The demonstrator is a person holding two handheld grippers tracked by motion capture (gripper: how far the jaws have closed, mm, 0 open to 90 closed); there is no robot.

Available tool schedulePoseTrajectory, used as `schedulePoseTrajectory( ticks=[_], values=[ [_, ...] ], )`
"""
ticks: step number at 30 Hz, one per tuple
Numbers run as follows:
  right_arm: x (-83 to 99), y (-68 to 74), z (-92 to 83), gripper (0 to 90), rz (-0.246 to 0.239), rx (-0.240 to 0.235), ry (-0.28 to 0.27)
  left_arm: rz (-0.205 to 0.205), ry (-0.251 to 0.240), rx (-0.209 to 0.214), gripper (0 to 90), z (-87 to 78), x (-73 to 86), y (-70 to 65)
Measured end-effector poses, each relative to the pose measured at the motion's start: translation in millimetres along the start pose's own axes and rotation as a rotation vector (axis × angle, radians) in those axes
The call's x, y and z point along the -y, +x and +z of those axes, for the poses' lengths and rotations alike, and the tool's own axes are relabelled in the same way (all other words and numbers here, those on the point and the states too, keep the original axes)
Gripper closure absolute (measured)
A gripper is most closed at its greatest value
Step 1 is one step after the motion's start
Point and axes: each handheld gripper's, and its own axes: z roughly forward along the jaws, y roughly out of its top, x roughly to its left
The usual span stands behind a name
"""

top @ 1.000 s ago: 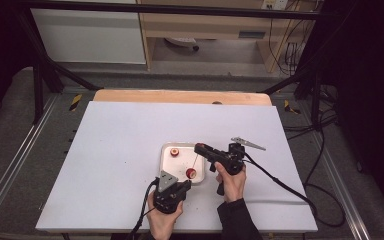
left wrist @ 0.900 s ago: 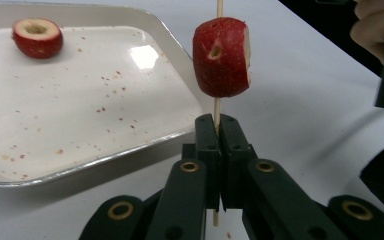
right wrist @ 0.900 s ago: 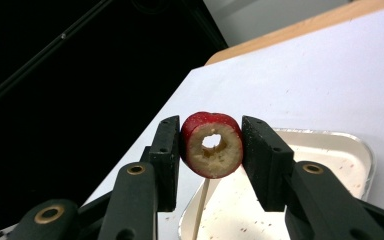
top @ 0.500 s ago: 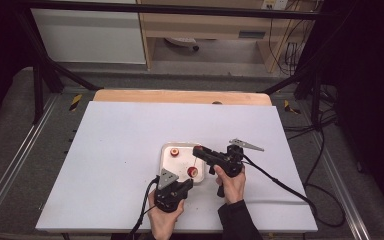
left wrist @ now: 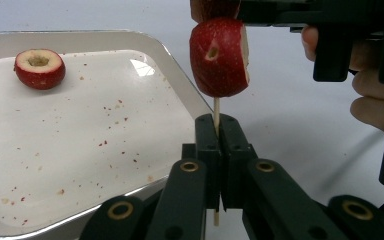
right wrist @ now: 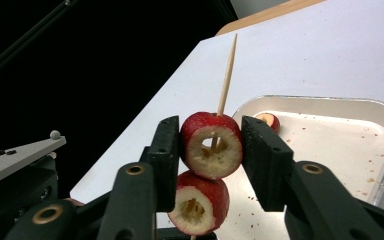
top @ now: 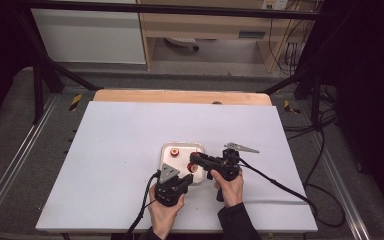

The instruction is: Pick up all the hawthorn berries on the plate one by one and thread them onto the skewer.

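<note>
Barely shifted since the earlier frames: both grippers at the same spot over the near edge of the tray [top: 182, 148], grips unchanged.

Left gripper [left wrist: 218, 131]: jaws pressed together on a thin wooden skewer [left wrist: 216, 109], stick upright, lower end poking out below the jaws. Seen from above at the tray's near corner [top: 176, 179], held in the person's left hand [top: 164, 215].

Right gripper [right wrist: 211, 146]: jaws partly closed, pinching a cored red fruit [right wrist: 211, 144] from both sides, pads touching its skin. Skewer passing through the hollow core, pointed tip rising above the fruit toward the table's far edge. Second cored fruit [right wrist: 199, 206] threaded on the same stick, directly beneath the first and touching it. From the left gripper view, lower fruit [left wrist: 219, 56] sitting on the stick above the closed jaws, a short bare length of skewer between fruit and jaw tips; right hand [left wrist: 375, 90] wrapped round its gripper's handle at the upper right.

On the tray: one more cored red fruit [left wrist: 39, 68], hollow side up, near the far corner, well apart from the skewer; red specks scattered over the white surface. From above, same fruit [top: 174, 151] in the tray's far left part, right gripper [top: 196, 161] reaching in from the right over the tray.

White table [top: 110, 150] under everything, wooden strip along its far edge.
</note>
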Motion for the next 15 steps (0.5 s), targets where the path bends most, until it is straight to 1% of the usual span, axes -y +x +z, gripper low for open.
schedulePoseTrajectory(
  ticks=[1,4,5,6,7,8,11,13,14,15],
  values=[
    [-0.2,0.0,-0.2,60.4,-0.002,-0.003,0.0,0.007,-0.001,0.001,88.7,-1.6,0.4,1.2],
    [-4.1,0.9,-4.0,49.7,-0.025,0.006,-0.018,0.03,0.006,-0.01,88.8,-7.0,3.2,6.4],
    [-6.9,1.0,-6.4,46.2,-0.031,0.003,-0.012,0.032,0.01,-0.011,88.7,-8.5,4.2,8.3],
    [-8.8,1.4,-7.7,43.4,-0.036,0.011,-0.009,0.037,0.013,-0.013,88.7,-10.8,5.7,10.8],
    [-11.4,1.7,-9.6,40.4,-0.054,0.025,-0.004,0.045,0.018,-0.021,88.7,-13.6,7.2,13.2],
    [-13.9,1.6,-11.3,37.1,-0.075,0.04,0.005,0.051,0.022,-0.027,88.7,-16.0,8.9,15.5],
    [-19.7,0.4,-13.4,26.8,-0.108,0.067,0.042,0.082,0.042,-0.049,88.7,-23.9,13.4,23.2],
    [-21.9,-0.9,-13.0,21.6,-0.15,0.095,0.085,0.087,0.054,-0.06,88.6,-30.1,16.6,29.9],
    [-22.3,-1.2,-12.8,19.6,-0.166,0.104,0.102,0.085,0.053,-0.067,88.6,-33.1,18.0,33.8],
    [-22.7,-2.1,-12.2,17.7,-0.194,0.117,0.12,0.083,0.057,-0.069,88.5,-37.7,19.5,38.3]
  ],
)
